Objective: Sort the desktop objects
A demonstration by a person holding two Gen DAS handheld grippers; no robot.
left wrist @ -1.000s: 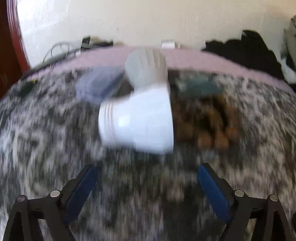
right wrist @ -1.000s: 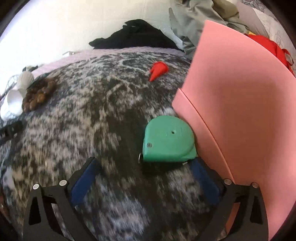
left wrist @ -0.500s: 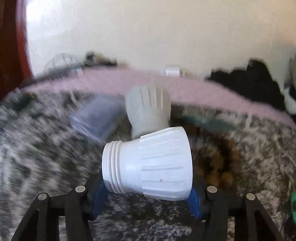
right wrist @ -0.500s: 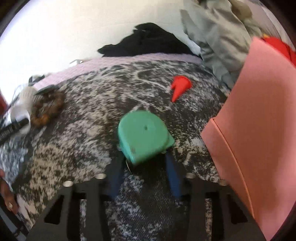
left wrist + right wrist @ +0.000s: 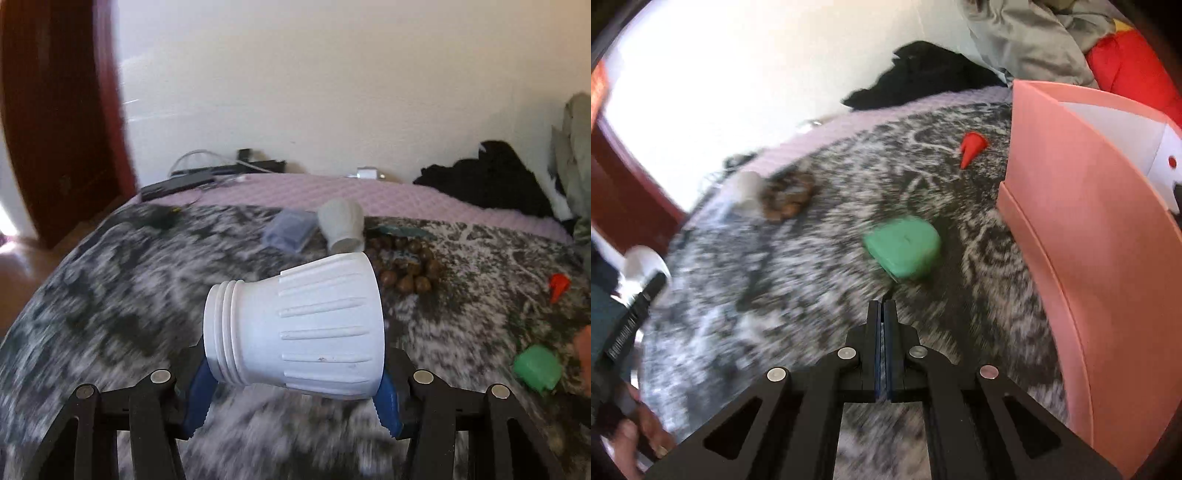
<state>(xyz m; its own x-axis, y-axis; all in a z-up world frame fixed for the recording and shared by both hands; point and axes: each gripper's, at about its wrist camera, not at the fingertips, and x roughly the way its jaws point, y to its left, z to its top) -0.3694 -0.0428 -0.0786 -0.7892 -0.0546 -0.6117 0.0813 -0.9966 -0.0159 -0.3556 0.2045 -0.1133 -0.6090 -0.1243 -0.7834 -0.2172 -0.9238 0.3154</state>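
Note:
My left gripper (image 5: pixel 293 373) is shut on a white ribbed lamp housing (image 5: pixel 295 328), held sideways above the patterned blanket (image 5: pixel 129 295), threaded neck to the left. The right wrist view shows that housing (image 5: pixel 642 264) at far left. My right gripper (image 5: pixel 882 304) is shut with nothing between its pads. A green tape measure (image 5: pixel 903 245) lies on the blanket just ahead of it, apart from the tips. The tape measure (image 5: pixel 535 367) also shows at the right of the left wrist view. A tall pink box (image 5: pixel 1089 240) stands to the right.
A second grey-white housing (image 5: pixel 341 223), a bluish clear case (image 5: pixel 290 229), a brown bead string (image 5: pixel 402 266) and a red cone (image 5: pixel 973 146) lie on the blanket. Dark clothes (image 5: pixel 491 177) and cables (image 5: pixel 207 170) sit along the back wall. A hand (image 5: pixel 635 439) shows at lower left.
The left gripper closed on the white housing and lifted it off the blanket. The right gripper closed fully, the tape measure slid out ahead of it, and the gripper rose.

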